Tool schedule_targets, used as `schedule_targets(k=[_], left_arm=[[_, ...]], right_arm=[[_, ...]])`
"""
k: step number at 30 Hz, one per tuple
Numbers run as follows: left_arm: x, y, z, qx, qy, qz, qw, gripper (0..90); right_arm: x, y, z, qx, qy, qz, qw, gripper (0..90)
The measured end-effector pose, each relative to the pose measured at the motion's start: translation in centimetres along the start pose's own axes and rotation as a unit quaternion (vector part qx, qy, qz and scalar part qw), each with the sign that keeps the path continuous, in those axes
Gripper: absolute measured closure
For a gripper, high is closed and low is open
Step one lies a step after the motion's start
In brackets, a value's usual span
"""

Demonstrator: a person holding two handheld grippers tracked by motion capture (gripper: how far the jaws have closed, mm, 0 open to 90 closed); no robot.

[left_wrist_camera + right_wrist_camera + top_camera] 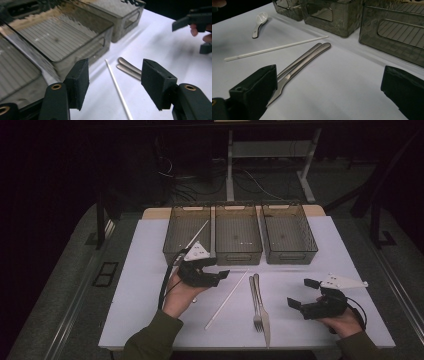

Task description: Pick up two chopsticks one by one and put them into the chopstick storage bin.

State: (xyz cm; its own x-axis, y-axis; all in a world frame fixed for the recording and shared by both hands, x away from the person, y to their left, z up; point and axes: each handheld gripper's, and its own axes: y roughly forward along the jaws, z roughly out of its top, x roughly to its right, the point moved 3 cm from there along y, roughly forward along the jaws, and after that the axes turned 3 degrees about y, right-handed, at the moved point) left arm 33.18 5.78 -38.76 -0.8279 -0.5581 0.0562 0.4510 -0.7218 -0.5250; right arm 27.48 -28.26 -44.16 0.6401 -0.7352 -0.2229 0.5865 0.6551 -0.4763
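- Left gripper (224,273): jaws part-open, nothing btwn them, hovering just in front of the left smoked-plastic bin (186,235). Its own view looks along the thin white plastic chopstick (117,88), which lies on the white counter (145,285) in the gap ahead of the jaws, not touched.
- Inside the left bin: a second white chopstick (198,234) leaning up to the rim. Judging by that, the loose one is meant for the same bin.
- Loose chopstick, high view (227,299): long, slim, round, smooth, lying on a diagonal, far tip near the middle smoked-plastic bin (238,234), near tip toward the person.
- Risks w/ it: it lies flat on the counter, so the jaws may hit the surface first or close above it; round + slick, could roll or squirt out; gripped near one end it would prob. droop or swing and catch the bin wall.
- Just right of it: steel fork (256,301) and steel knife (263,309) side by side, touching. A sloppy sweep could knock them.
- Small white ceramic spoon (259,23) seen in right gripper view, beyond the chopstick.
- Right smoked-plastic bin (289,233): looks empty.
- Right gripper (300,293): jaws wide, empty, low over the counter well right of the cutlery; no clash likely.
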Motion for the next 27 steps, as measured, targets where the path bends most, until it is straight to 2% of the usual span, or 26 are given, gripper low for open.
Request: schedule_targets(k=[6, 14, 18, 21, 27], left_arm=[[1.2, 1.0, -1.5, -0.021, 0.005, -0.008, 0.9997, 42.0], [2.3, 2.6, -3.8, -0.046, 0.002, -0.014, 0.9988, 49.4], [2.7, 3.4, -4.3, -0.056, -0.001, -0.019, 0.9983, 54.1], [2.8, 4.0, -4.6, -0.062, -0.004, -0.012, 0.998, 57.3], [3.0, 5.0, -5.4, -0.095, -0.002, -0.009, 0.9954, 63.0]], right_arm=[[-0.1, -0.1, 0.0, -0.001, 0.004, -0.001, 1.0, 0.7], [-0.1, -0.1, 0.1, 0.001, 0.0, 0.0, 1.0, 0.8], [-0.1, -0.1, 0.1, 0.001, -0.001, 0.0, 1.0, 0.8], [-0.2, -0.1, 0.1, 0.0, 0.0, 0.0, 1.0, 0.7], [-0.2, -0.1, 0.1, -0.001, 0.0, -0.001, 1.0, 0.8]])
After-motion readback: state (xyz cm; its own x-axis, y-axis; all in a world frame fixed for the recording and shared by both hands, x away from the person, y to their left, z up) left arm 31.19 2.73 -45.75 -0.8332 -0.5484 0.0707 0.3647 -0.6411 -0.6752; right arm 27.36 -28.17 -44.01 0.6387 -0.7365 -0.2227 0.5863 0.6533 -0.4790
